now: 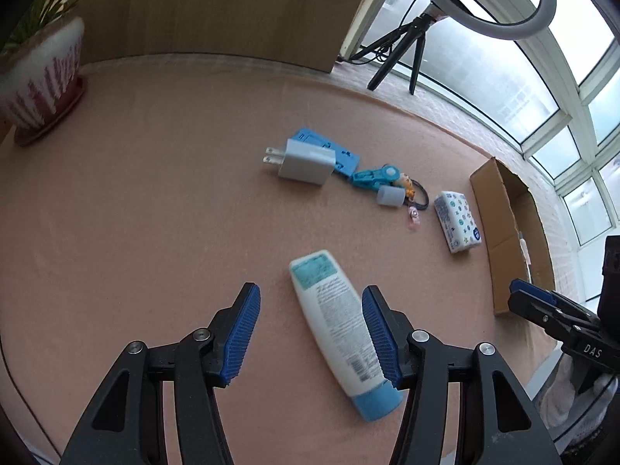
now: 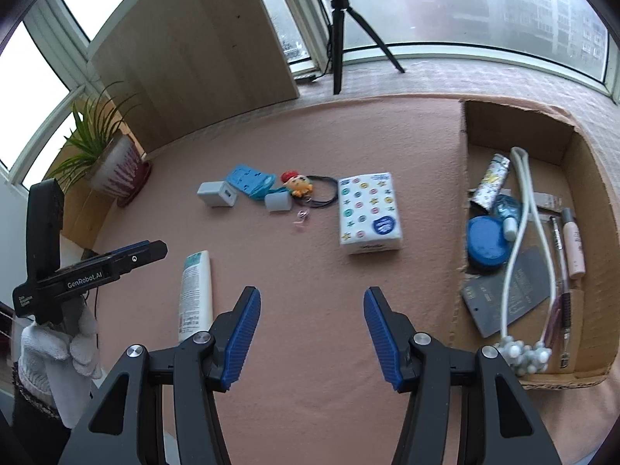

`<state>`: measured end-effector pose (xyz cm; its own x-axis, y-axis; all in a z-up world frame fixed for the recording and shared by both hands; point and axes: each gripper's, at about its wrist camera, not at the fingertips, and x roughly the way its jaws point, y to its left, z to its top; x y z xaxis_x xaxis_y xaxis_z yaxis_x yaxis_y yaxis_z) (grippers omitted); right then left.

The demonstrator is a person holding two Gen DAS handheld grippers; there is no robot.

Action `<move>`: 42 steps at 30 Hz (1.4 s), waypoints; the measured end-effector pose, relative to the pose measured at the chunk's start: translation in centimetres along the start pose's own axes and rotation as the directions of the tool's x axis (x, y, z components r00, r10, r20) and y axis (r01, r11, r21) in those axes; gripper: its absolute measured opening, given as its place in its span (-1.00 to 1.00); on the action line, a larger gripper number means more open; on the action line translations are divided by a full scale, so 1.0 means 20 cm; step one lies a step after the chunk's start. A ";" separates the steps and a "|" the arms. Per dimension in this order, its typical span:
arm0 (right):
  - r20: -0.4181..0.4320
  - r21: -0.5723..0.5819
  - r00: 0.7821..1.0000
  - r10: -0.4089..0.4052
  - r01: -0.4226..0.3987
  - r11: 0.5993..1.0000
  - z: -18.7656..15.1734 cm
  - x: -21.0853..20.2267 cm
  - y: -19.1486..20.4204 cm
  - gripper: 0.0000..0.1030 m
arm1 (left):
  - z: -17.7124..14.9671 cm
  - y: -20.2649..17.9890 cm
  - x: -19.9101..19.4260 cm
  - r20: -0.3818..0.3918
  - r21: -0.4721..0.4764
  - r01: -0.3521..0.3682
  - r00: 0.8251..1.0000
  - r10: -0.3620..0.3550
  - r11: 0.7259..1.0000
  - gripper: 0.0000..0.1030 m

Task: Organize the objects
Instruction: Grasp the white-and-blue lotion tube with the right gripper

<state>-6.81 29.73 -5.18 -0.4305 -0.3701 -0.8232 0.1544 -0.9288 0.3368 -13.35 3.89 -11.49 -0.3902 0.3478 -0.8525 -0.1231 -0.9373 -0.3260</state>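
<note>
so the left tool (image 1: pixel 310 310) hangs over the pink bench (image 1: pixel 155 213) with its jaws apart, nothing pinched. the white lotion tube (image 1: pixel 337 329) with the blue cap lies flat at the lower middle of the left wrist view, and the right-hand blue pad (image 1: pixel 379 341) overlaps its edge, though i can't tell if it's actually touching.

the right tool (image 2: pixel 310 310) is spread open too, just bare bench between its pads. in its view the tube sits lower left, just beside the left pad.

rest of the clutter is in a little cluster mid-frame: a white charger plug (image 1: pixel 306 161), a blue flat card thing (image 1: pixel 325 147), a small orange toy (image 2: pixel 296 185), a black hair tie (image 2: pixel 325 192), then a patterned tissue pack (image 2: pixel 368 213) a bit to the right.

the cardboard box (image 2: pixel 589 178) fills the right side of the right wrist view, already holding a blue round tin (image 2: pixel 486 246), a white cord (image 2: pixel 519 209) and a few other things.

a white-gloved hand (image 2: pixel 58 345) holds the left tool at the far left.
</note>
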 end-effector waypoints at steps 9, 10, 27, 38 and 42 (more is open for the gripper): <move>-0.134 0.000 0.983 0.122 -0.123 0.992 -0.05 0.22 0.17 0.01 | -0.22 0.02 0.06 -0.092 -0.015 0.127 0.988 -0.128 0.992 0.22; -0.152 0.005 0.980 0.131 -0.132 0.991 -0.05 0.25 0.18 0.01 | -0.23 0.00 0.07 -0.097 -0.005 0.135 0.986 -0.135 0.991 0.22; -0.339 0.001 0.919 0.201 -0.213 0.977 -0.05 0.57 0.31 0.00 | -0.26 -0.09 0.19 -0.179 0.038 0.214 0.963 -0.204 0.976 0.27; -0.354 -0.002 0.906 0.233 -0.250 0.968 -0.06 0.59 0.36 -0.16 | -0.26 -0.11 0.18 -0.180 0.061 0.231 0.959 -0.217 0.971 0.25; -0.357 0.009 0.900 0.251 -0.265 0.964 -0.05 0.60 0.36 -0.28 | -0.26 -0.12 0.18 -0.174 0.070 0.230 0.961 -0.215 0.971 0.25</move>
<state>-9.88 18.55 -13.12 -0.0314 -0.5723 -0.8194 0.2547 -0.7974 0.5471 -9.65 7.43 -15.95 -0.1893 0.5398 -0.8202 -0.2730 -0.8313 -0.4841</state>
